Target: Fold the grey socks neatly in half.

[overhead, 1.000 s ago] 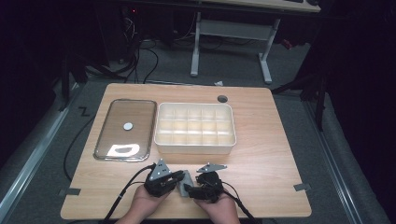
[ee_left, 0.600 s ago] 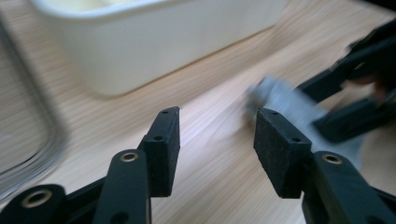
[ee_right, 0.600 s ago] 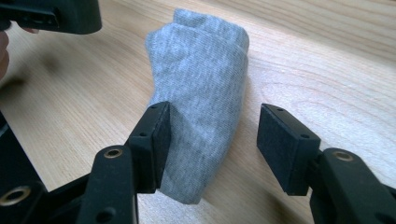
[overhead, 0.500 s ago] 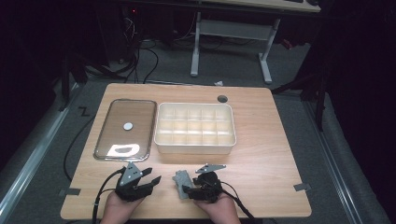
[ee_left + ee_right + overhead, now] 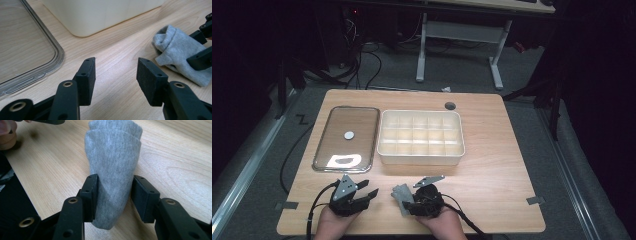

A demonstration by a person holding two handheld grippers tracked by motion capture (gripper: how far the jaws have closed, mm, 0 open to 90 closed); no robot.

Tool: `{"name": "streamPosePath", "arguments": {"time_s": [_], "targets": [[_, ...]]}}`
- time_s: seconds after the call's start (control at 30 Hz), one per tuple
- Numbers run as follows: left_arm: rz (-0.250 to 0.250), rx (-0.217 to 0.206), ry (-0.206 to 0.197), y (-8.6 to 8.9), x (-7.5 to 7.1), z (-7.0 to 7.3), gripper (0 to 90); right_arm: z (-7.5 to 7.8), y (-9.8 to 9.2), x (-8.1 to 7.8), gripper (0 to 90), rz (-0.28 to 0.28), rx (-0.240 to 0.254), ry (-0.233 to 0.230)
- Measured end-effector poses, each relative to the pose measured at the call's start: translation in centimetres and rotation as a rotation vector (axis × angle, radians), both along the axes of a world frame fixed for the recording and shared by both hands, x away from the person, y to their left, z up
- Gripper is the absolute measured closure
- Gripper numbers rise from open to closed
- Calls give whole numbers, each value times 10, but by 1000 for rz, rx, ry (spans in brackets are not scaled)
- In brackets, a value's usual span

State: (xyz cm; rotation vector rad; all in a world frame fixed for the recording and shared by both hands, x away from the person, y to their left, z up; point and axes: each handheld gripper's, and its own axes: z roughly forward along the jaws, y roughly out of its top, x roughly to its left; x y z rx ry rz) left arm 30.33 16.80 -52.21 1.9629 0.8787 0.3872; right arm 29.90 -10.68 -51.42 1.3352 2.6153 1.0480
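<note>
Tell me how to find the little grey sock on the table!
Start at the big cream box with compartments in the middle of the wooden table. Come toward the near edge, to the right tongs; the rolled grey sock sits between their black pads. It is the only soft, cloth thing there, while the clear lid and box are hard.

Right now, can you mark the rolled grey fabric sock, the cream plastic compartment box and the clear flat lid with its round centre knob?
Rolled grey fabric sock (image 5: 112, 157), right gripper view: mid fabric.
Cream plastic compartment box (image 5: 420, 155), high view: front wall.
Clear flat lid (image 5: 346, 152), high view: bare pane near front.
</note>
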Motion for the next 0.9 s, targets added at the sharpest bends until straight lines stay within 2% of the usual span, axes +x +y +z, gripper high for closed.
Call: {"name": "streamPosePath", "arguments": {"time_s": [0.17, 0.43, 0.63, 0.73, 0.8, 0.9], "targets": [[-4, 0, 9, 0, 1, -2, 498, -1, 1, 0, 608, 13, 9, 2], [-36, 29, 12, -8, -3, -5, 495, -2, 3, -1, 609, 20, 11, 8], [-41, 41, 7, -12, -5, -6, 494, 1, 3, -2, 599, 24, -9, 12], [-71, 33, 0, -15, -8, -6, 520, 3, 4, -3, 611, 26, -24, 9], [-82, 52, -14, -19, -11, -5, 537, 4, 5, -3, 615, 36, -36, -3], [-93, 77, -13, -23, -12, -6, 548, 5, 6, -3, 610, 40, -42, 0]]}}
